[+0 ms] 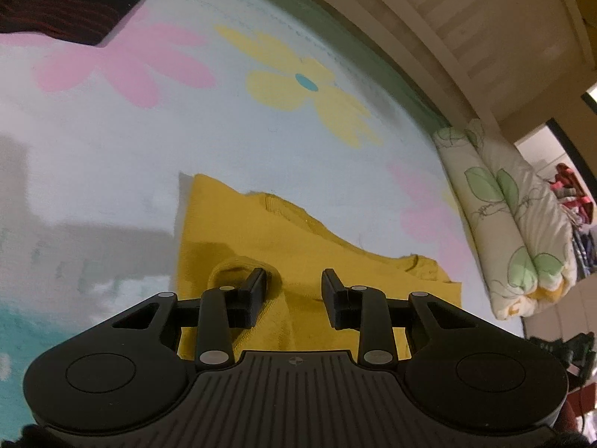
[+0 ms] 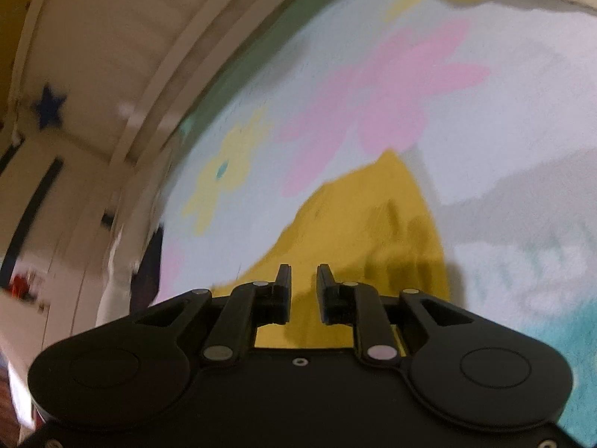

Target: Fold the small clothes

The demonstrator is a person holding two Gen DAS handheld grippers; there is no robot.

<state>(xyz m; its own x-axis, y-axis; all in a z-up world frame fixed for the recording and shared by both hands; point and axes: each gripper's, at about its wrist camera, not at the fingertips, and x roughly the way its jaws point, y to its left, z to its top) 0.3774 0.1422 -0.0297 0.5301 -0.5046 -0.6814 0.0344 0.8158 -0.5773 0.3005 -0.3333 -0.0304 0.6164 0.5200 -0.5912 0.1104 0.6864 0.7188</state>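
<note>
beyond the yellow garment (image 1: pixel 298 246), only my left view shows a dark folded cloth (image 1: pixel 71 3). flat on the flowered bed (image 1: pixel 130 142), the garment lies below both parted, empty grippers: left (image 1: pixel 294 283), right (image 2: pixel 303 280).

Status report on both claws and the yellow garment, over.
Left claw open, low over the yellow knit garment. Right claw open with a narrow gap, holding nothing. Garment lies part-folded on the flowered bedsheet. Nothing in the way; dark striped folded cloth lies far off.
</note>
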